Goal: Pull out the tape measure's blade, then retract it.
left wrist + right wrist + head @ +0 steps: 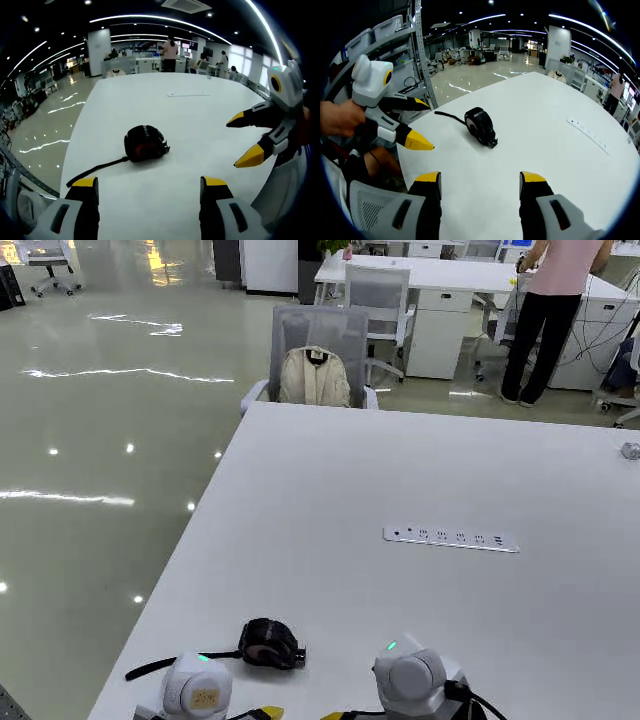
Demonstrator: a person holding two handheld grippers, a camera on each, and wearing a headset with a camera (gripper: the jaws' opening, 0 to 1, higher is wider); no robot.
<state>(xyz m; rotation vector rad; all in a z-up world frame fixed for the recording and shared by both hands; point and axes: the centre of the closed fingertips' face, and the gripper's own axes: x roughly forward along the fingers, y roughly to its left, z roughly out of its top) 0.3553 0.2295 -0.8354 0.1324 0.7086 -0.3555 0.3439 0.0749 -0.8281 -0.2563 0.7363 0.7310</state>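
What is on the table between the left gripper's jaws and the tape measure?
In the left gripper view, the stretch from the left gripper to the tape measure is bare white table.

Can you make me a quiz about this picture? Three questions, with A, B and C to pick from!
1. Where is the tape measure?
A. In a drawer
B. On the white table
C. Between a gripper's jaws

2. What colour are the fingertips of the left gripper?
A. Yellow
B. Blue
C. Pink

3. How do the left gripper and the right gripper stand?
A. Both shut on the tape measure
B. One shut, one open
C. Both open, holding nothing

Answers:
1 B: it lies on the tabletop, ahead of both grippers.
2 A: the tips show bright yellow in the left gripper view.
3 C: each gripper view shows a wide gap between its jaws, with only table in it.
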